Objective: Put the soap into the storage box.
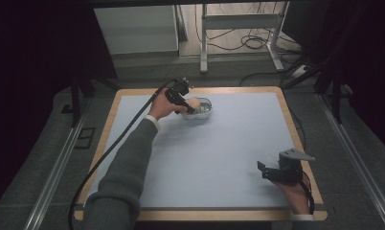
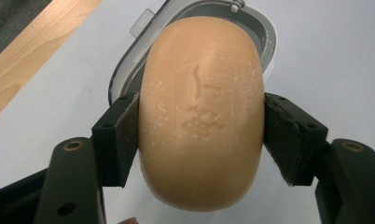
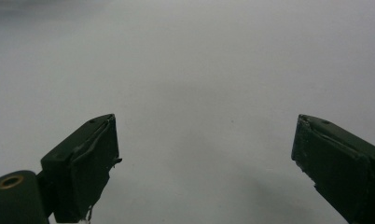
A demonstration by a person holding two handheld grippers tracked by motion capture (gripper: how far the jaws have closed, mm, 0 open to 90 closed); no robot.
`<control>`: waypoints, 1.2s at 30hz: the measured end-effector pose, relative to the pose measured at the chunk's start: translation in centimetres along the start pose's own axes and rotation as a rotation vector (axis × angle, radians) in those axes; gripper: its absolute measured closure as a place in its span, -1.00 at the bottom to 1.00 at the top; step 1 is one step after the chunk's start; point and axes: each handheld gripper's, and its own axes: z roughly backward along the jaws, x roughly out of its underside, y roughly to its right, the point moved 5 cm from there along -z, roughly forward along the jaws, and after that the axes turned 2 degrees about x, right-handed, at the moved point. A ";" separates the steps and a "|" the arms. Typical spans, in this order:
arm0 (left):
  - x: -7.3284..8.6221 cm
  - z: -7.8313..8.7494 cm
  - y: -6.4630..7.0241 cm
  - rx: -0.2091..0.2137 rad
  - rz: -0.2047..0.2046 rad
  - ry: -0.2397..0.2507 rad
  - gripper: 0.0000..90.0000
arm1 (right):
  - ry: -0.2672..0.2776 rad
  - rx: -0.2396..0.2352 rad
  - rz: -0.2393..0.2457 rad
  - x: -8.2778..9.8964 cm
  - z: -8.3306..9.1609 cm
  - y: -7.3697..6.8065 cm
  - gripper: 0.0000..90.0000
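One bar of soap [image 2: 202, 112], one grey dish [image 1: 201, 109] and two grippers are on view. At far centre-left of the table [image 1: 219, 153], the left gripper [image 1: 190, 107] clamps the tan soap over the dish. Its own view shows stamped marks on the soap, unreadable. At near right, the right gripper [image 3: 204, 163] has its jaws spread wide, holding nothing.
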 end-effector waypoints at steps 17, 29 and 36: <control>-1.7 -2.8 0.2 -0.002 -0.019 -0.008 -0.32 | -0.009 0.006 0.008 0.2 -0.2 0.0 -0.84; 0.0 1.2 2.5 -0.022 -0.050 0.046 -0.46 | -0.011 0.003 0.011 0.3 -0.3 -0.1 -0.84; 2.0 3.8 4.4 -0.032 -0.058 0.100 -0.51 | -0.006 0.002 0.010 0.2 -0.3 -0.2 -0.84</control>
